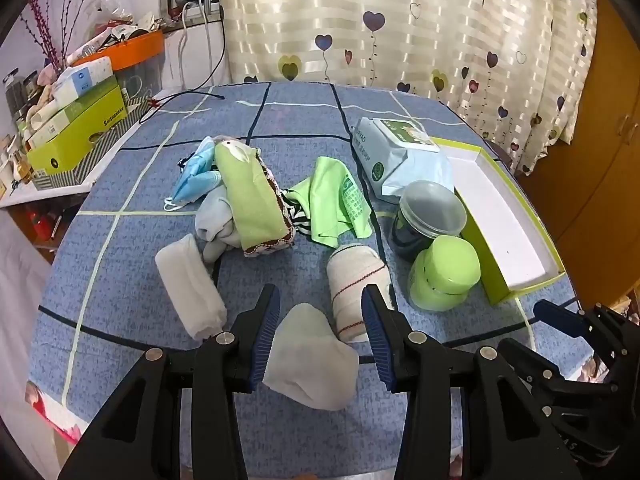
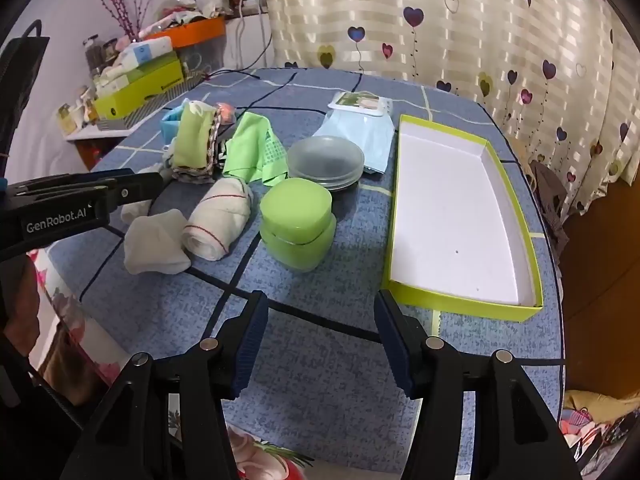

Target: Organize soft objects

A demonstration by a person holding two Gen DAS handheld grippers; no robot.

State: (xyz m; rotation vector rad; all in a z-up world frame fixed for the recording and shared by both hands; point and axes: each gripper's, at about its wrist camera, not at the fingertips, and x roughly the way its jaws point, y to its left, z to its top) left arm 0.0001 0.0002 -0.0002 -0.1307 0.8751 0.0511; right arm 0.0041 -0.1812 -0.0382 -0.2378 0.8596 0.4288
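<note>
Left hand-held gripper (image 1: pixel 320 312) hangs open around a white folded cloth (image 1: pixel 312 364) near the table's (image 1: pixel 132 280) front edge, pads not pressing it, while the right hand-held gripper (image 2: pixel 320 320) gapes empty beside the green box (image 2: pixel 460 216)

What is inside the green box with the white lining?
The green box holds nothing; only its bare white floor with a few small dark specks shows. The near wall hides a thin strip of the floor behind it.
</note>
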